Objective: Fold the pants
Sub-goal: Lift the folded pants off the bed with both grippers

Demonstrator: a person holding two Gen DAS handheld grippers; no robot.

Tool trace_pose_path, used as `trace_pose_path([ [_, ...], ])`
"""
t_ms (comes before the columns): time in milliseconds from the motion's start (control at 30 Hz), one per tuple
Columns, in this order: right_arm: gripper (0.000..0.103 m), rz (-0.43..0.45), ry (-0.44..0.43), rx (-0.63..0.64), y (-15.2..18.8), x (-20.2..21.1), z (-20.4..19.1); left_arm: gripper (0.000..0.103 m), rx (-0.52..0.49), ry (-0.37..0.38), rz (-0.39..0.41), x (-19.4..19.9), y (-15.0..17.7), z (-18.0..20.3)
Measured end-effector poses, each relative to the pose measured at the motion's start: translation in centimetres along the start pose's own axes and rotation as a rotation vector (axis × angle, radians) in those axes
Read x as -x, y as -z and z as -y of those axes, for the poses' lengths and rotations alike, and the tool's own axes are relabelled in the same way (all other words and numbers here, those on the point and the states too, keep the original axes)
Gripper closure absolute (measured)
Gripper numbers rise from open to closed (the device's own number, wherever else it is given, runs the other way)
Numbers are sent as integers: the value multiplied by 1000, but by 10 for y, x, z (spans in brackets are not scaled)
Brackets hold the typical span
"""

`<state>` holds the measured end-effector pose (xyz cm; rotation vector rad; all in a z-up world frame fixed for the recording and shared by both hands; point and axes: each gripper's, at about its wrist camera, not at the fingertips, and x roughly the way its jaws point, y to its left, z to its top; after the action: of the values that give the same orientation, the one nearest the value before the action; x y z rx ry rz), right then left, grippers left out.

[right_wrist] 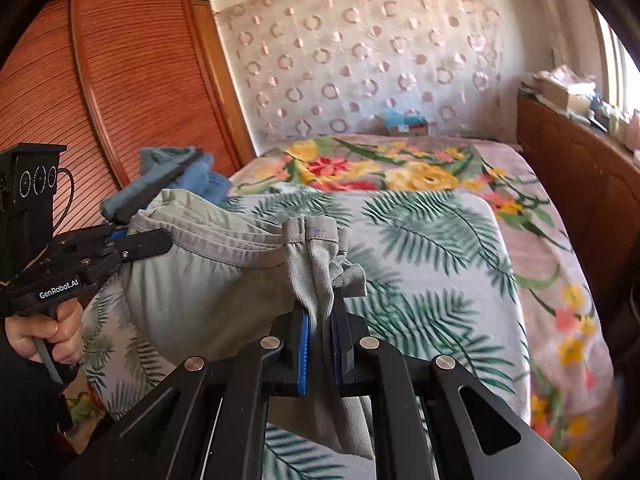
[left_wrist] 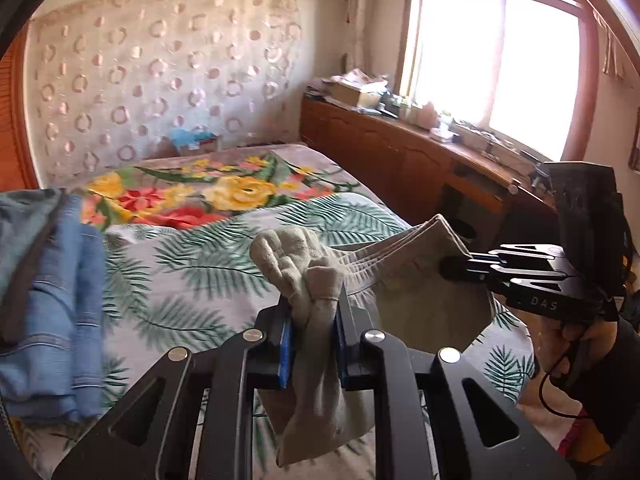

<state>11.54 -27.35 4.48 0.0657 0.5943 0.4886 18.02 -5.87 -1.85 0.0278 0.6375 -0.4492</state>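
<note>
Grey pants [left_wrist: 424, 304] hang in the air above the bed, held between both grippers. My left gripper [left_wrist: 314, 312] is shut on one bunched end of the pants. My right gripper [left_wrist: 452, 270] shows at the right of the left wrist view, shut on the layered other end. In the right wrist view my right gripper [right_wrist: 320, 320] is shut on bunched grey cloth, the pants [right_wrist: 208, 280] sag to the left, and my left gripper [right_wrist: 160, 240] pinches their far end.
A bed with a palm-leaf sheet [right_wrist: 432, 256] and a floral blanket [right_wrist: 400, 168] lies below. Folded blue jeans [left_wrist: 52, 300] are stacked at the left on the bed [right_wrist: 176, 184]. A wooden cabinet [left_wrist: 400, 152] runs under the window; a wardrobe [right_wrist: 120, 80] stands left.
</note>
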Motion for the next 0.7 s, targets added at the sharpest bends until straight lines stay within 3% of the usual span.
trace_pose_path([
  [400, 94, 35, -43, 102, -23, -20, -39, 85, 25, -92, 60, 47, 3, -36],
  [700, 94, 63, -77, 165, -39, -49, -50, 85, 28, -143, 86, 59, 3, -64],
])
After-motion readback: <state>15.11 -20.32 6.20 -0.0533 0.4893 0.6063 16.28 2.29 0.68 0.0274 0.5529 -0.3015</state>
